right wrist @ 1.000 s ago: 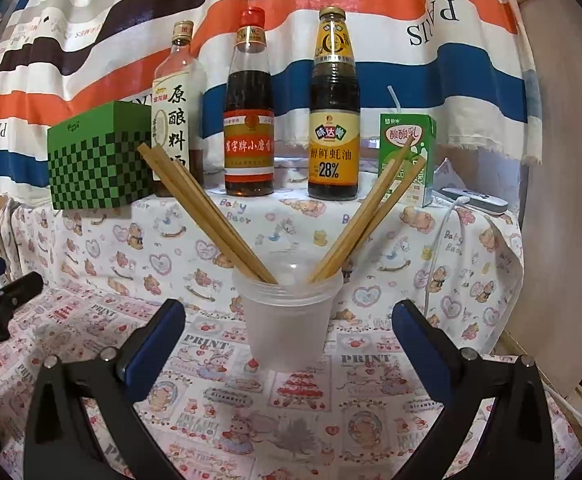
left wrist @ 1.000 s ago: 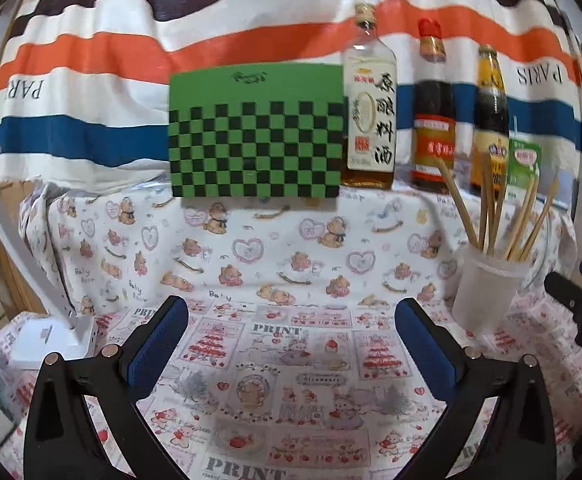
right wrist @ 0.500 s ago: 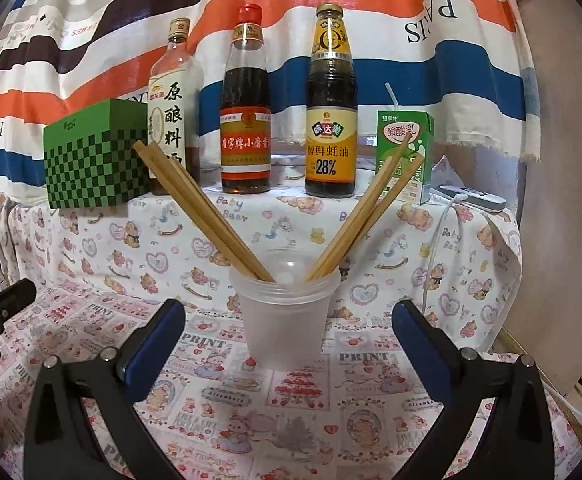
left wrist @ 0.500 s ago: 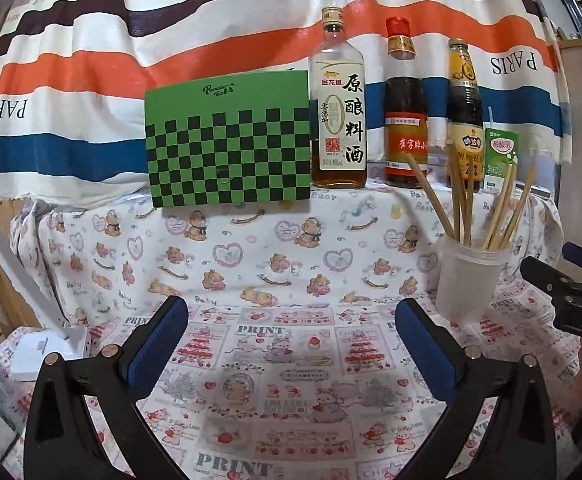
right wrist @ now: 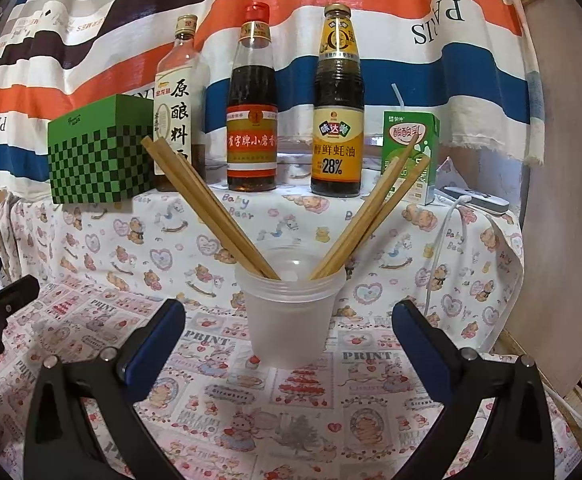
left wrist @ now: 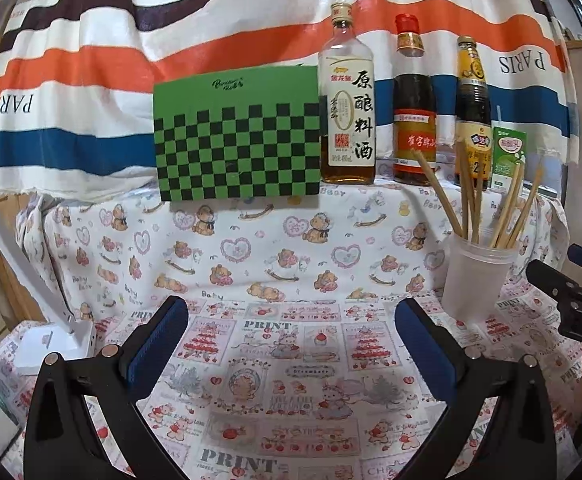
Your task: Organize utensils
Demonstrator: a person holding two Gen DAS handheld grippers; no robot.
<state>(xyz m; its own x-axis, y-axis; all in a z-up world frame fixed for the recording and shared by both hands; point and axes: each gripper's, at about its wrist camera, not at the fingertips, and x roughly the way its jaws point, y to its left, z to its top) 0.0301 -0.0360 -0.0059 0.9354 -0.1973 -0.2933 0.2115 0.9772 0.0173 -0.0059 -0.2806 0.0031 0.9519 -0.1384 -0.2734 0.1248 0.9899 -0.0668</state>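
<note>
Change since earlier: the left view has drawn back and lifted, so the green-and-black chequered box [left wrist: 237,136] and the bottles sit lower and smaller in it; the right view has barely shifted, with the cup a touch lower.
Left gripper [left wrist: 291,330]: jaws spread wide, nothing between them, hanging over bare printed cloth.
Right gripper [right wrist: 289,338]: also spread wide and empty, with the cup centred just ahead of the gap.
Task thing: wooden chopsticks [right wrist: 211,204] stand in a translucent plastic cup [right wrist: 289,316] on the worktop [right wrist: 251,400], fanned into two bundles, one leaning left, one right [right wrist: 371,210].
Location: the cup is on the lower cloth, in front of the raised shelf of bottles; from the left view it lies off to the right [left wrist: 479,276], near the other gripper.
Handling: the chopsticks look light, stiff and smooth, likely to slide or pivot in a loose pinch; the cup looks light and easily tipped.
Where to hold: probably mid-shaft, above the rim, taking one bundle across its width, and drawing along its lean.
Risk: dragging the cup over if pulled sideways.
</note>
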